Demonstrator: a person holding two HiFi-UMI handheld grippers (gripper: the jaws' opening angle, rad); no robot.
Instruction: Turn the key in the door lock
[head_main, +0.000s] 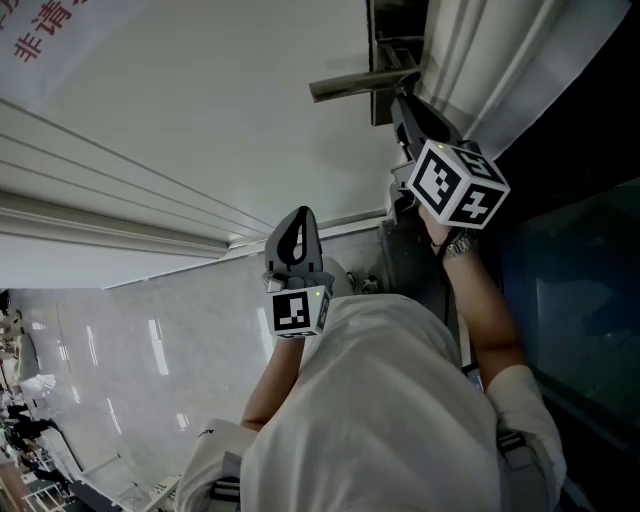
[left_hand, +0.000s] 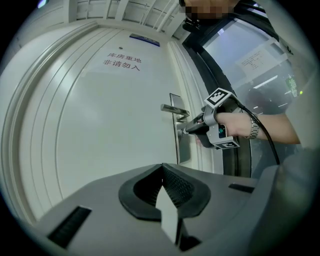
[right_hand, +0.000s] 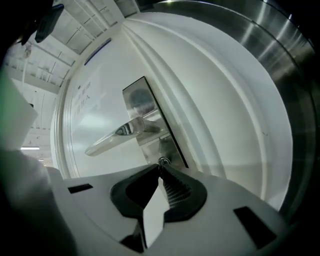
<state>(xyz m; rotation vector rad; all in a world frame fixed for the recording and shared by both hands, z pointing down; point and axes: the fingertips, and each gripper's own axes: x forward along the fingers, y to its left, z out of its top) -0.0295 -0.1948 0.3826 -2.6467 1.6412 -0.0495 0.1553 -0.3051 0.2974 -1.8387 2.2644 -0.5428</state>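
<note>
1. Door (left_hand: 100, 130): white, panelled with raised mouldings; red characters (left_hand: 121, 61) printed on its upper part; dark glazing beside its lock-side edge.
2. Door lock (right_hand: 137, 100): a tall, narrow plate of brushed metal set close to the door's lock-side edge; a silver lever handle (right_hand: 117, 137) stands out from the plate, pointing away from that edge toward the door's middle; the keyhole sits on the lower part of the plate, below the handle.
3. Key (right_hand: 163, 161): in the keyhole on the lower part of the plate; only a small round bright-metal piece shows at the tool's tips; its blade cannot be seen.
4. Right tool (right_hand: 160, 166): held level and pointed square at the plate; jaws drawn together at their tips and clenched on the key; ribbed pads (right_hand: 175, 190) close behind the tips; seen from the left gripper view it reaches the plate just under the handle, with a watch (left_hand: 253, 127) on the wrist behind it.
5. Left tool (left_hand: 161, 167): jaws closed tip to tip with nothing between them; held level, facing the door's plain panel, well apart from the lock and touching nothing.
</note>
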